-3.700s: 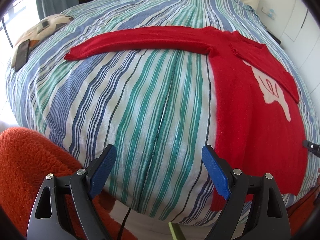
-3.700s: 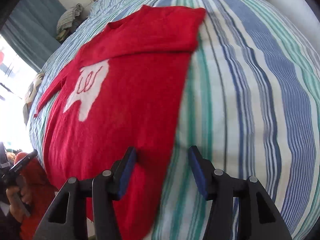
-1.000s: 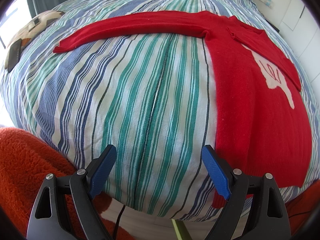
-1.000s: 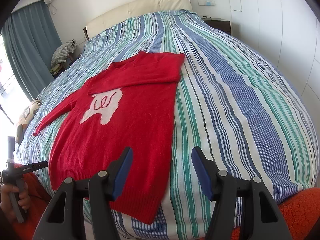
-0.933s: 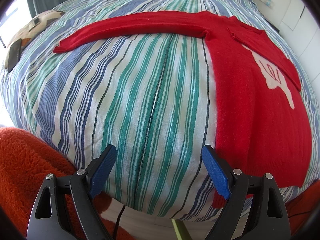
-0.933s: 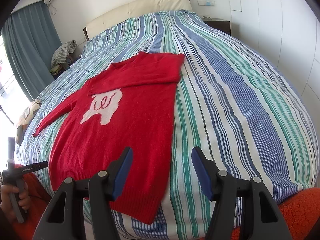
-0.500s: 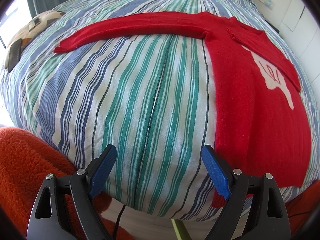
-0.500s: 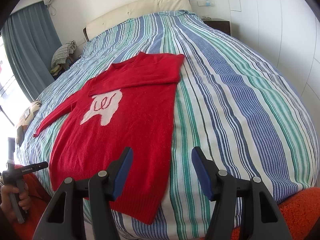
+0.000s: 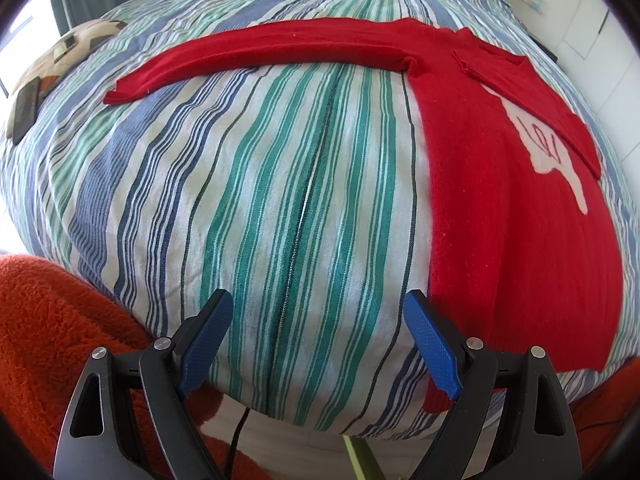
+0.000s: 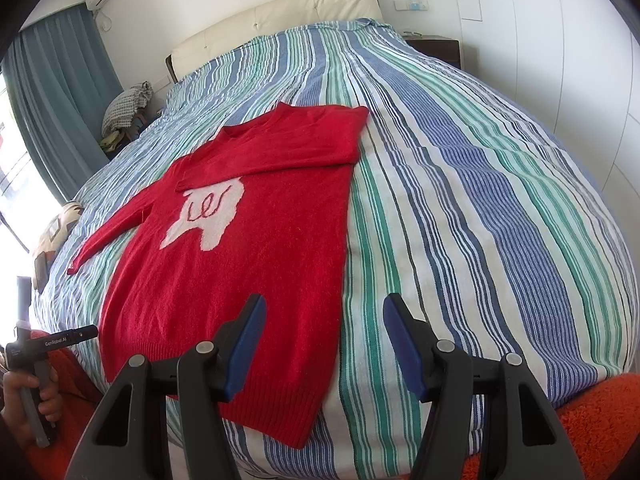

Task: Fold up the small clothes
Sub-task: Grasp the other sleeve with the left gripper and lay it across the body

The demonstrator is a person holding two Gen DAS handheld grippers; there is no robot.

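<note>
A small red sweater (image 10: 256, 248) with a white patch on its chest lies flat on the striped bed. Its right sleeve is folded across the chest; its left sleeve (image 9: 280, 50) stretches straight out. In the left wrist view the body (image 9: 512, 216) fills the right side. My left gripper (image 9: 320, 340) is open and empty at the bed's near edge, left of the hem. My right gripper (image 10: 324, 344) is open and empty above the hem's right corner.
The striped bedcover (image 10: 480, 200) spans the bed, headboard (image 10: 280, 20) at the far end. A patterned cushion with a phone (image 9: 26, 110) lies at the left edge. An orange fleece (image 9: 52, 328) is at the near edge. A curtain (image 10: 60, 100) hangs left; white cupboards (image 10: 580, 60) stand right.
Since 3.7 s ago the right gripper has pulled back and risen, so the whole sweater shows. In the last second neither gripper has visibly moved.
</note>
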